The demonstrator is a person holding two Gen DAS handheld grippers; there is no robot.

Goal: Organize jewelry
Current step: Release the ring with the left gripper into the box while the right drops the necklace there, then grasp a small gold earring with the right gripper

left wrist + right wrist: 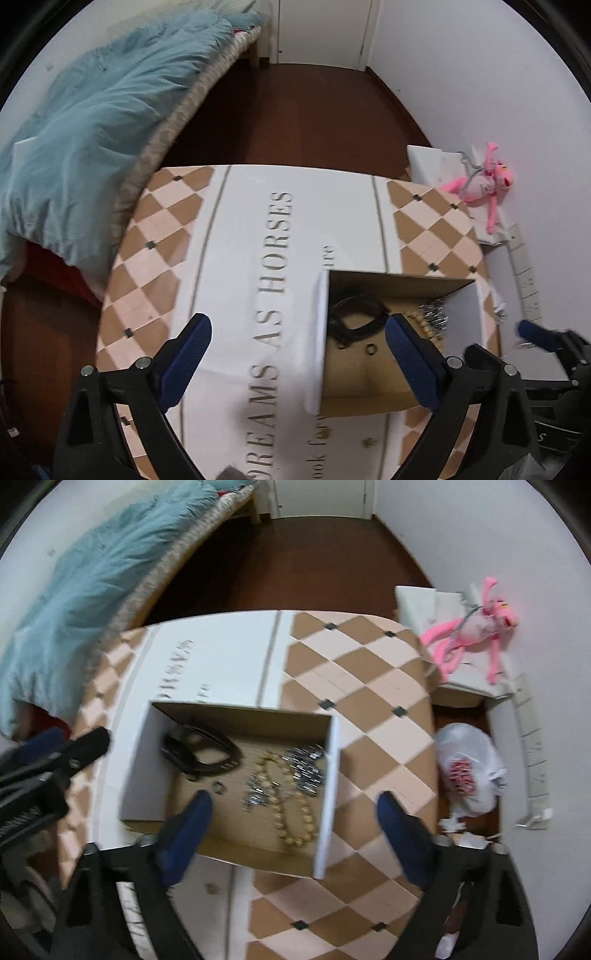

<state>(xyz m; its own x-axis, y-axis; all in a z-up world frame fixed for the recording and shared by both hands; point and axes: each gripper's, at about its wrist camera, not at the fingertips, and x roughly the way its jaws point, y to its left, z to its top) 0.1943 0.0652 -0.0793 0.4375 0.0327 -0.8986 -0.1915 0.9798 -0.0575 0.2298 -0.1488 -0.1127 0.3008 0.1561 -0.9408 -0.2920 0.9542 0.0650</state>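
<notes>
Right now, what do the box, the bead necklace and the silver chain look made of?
Box: corrugated cardboard, brown inside, white matte outside.
Bead necklace: glossy gold-cream beads, maybe faux pearl or plastic.
Silver chain: shiny metallic links, likely metal; blur leaves it open.

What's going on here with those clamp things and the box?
A person holds two tongs over a table to sort jewelry. The left tongs and right tongs are both open and empty. The cardboard box holds a gold bead necklace, a silver chain and a black band.
</notes>
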